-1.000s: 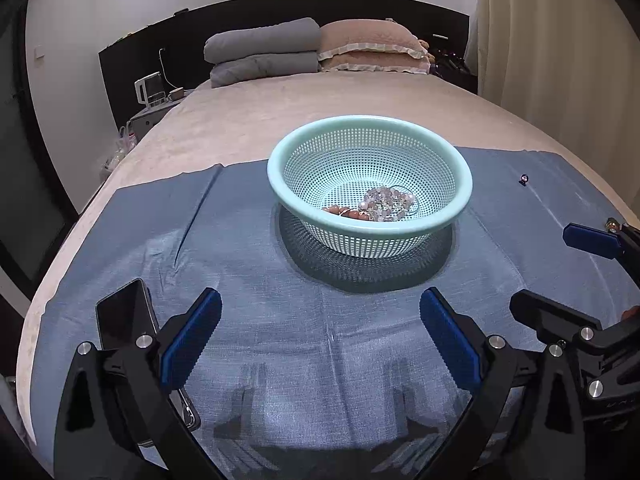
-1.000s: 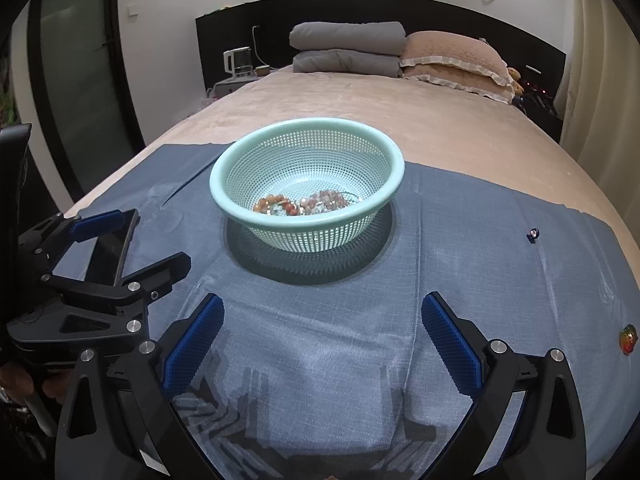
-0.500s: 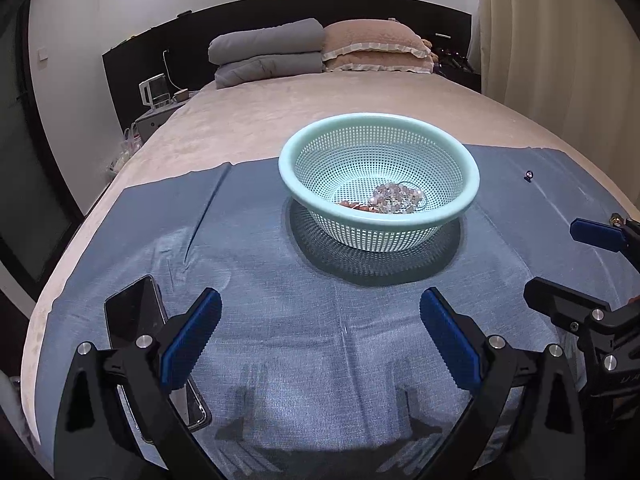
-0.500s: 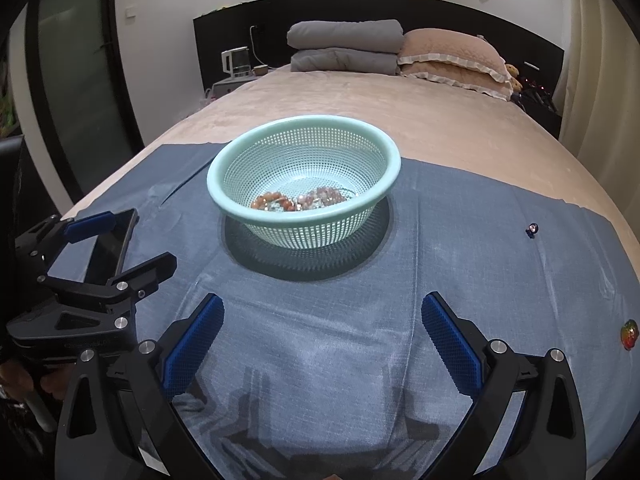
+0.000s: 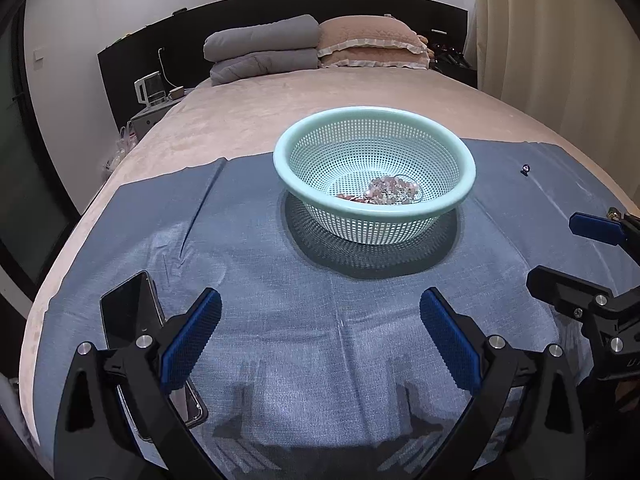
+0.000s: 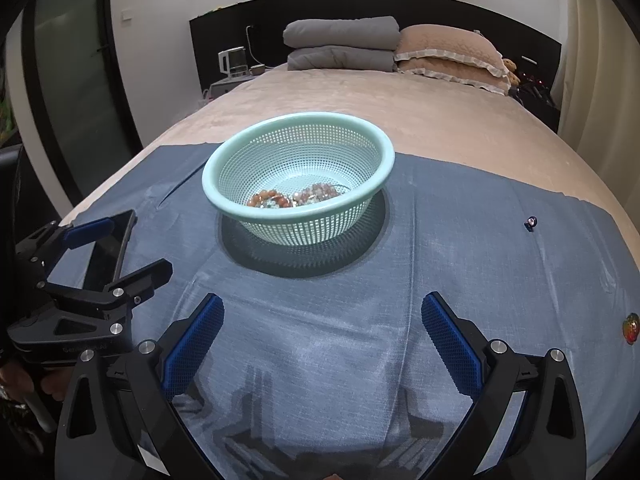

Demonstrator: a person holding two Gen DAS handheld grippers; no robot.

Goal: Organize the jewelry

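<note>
A mint-green mesh basket (image 5: pixel 464 168) (image 6: pixel 212 184) stands on a blue cloth (image 5: pixel 248 256) (image 6: pixel 480 264) on the bed. Beaded bracelets (image 5: pixel 390 191) (image 6: pixel 296 197) lie in its bottom. A small dark ring (image 5: pixel 525 168) (image 6: pixel 531 223) lies on the cloth right of the basket. A red-orange brooch (image 6: pixel 631 328) lies at the cloth's right edge. My left gripper (image 5: pixel 320 336) (image 6: pixel 120 248) is open and empty, short of the basket. My right gripper (image 6: pixel 322 340) (image 5: pixel 568 252) is open and empty, beside the left one.
A black phone (image 5: pixel 132 320) (image 6: pixel 110 246) lies on the cloth at the near left, partly under my left gripper. Folded grey blankets (image 5: pixel 260 52) and pink pillows (image 5: pixel 368 42) lie at the headboard. A nightstand with a kettle (image 5: pixel 150 90) stands at the far left.
Both grippers have drawn back and risen a little, so the basket looks farther away. More of the phone shows. Both stay open and empty.
</note>
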